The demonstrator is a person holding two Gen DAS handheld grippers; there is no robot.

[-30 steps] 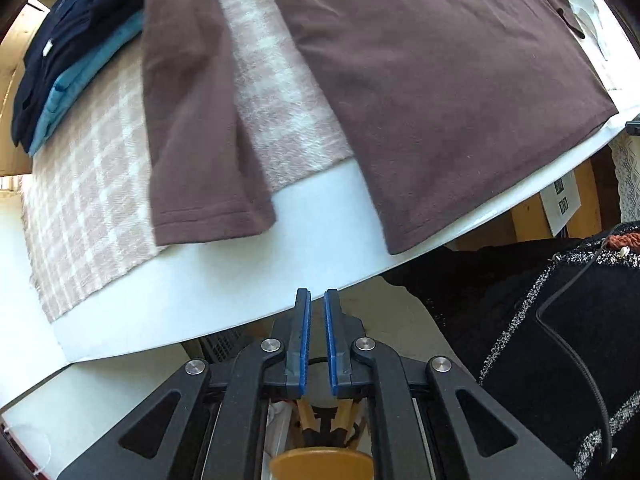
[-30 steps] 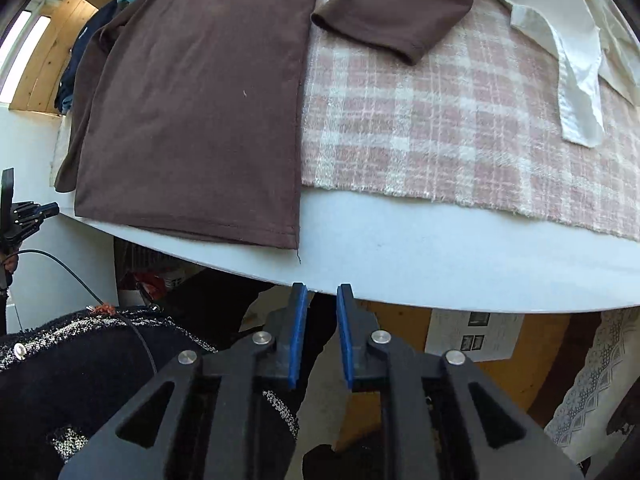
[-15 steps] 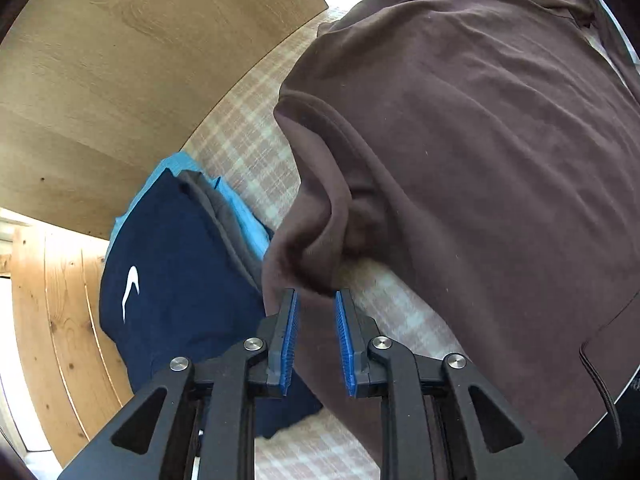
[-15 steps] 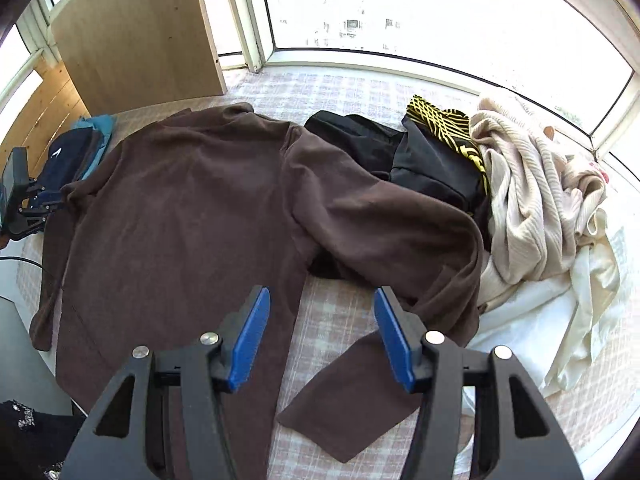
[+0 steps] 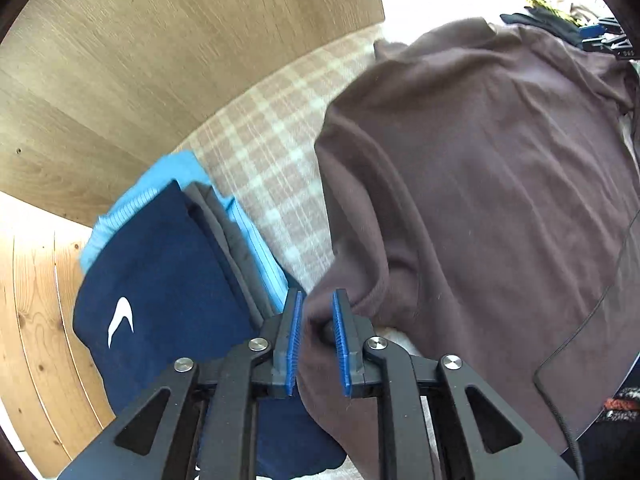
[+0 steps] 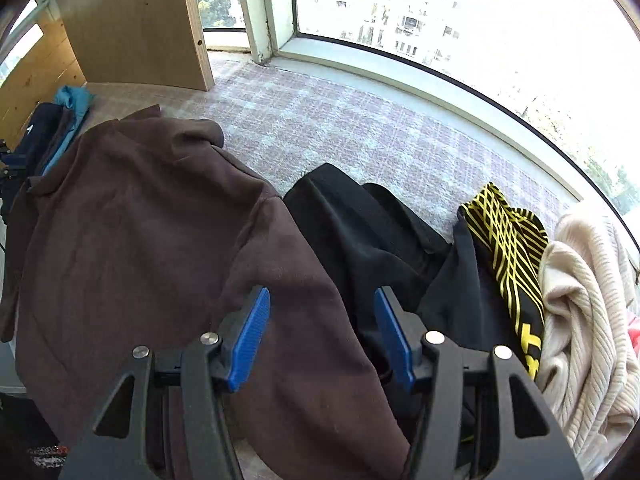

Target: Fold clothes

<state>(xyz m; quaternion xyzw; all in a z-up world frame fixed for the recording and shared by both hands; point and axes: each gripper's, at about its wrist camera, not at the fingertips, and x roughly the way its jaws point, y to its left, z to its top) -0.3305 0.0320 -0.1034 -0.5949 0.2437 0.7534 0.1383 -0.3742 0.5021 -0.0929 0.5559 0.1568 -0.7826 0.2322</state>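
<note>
A brown long-sleeved top [image 5: 480, 184] lies spread on a pink plaid cloth [image 5: 272, 148]. My left gripper [image 5: 316, 320] is partly open, with the top's left shoulder and sleeve fabric between its blue pads, not clamped. In the right wrist view the same brown top [image 6: 132, 240] fills the left half. My right gripper [image 6: 320, 312] is wide open just above the top's right shoulder and sleeve, with brown fabric lying between and under its fingers.
A folded stack with a navy top [image 5: 160, 292] and light blue garments [image 5: 256, 248] lies left of the brown top, by a wooden panel [image 5: 160, 40]. Black clothes [image 6: 360, 224], a black-and-yellow garment [image 6: 508, 248] and a cream knit [image 6: 588, 312] are heaped at the right. A window [image 6: 440, 8] is behind.
Both grippers rose from the table's front edge and came down over the brown top's shoulders. The right gripper opened wide; the left opened a little and now has sleeve fabric between its pads.
</note>
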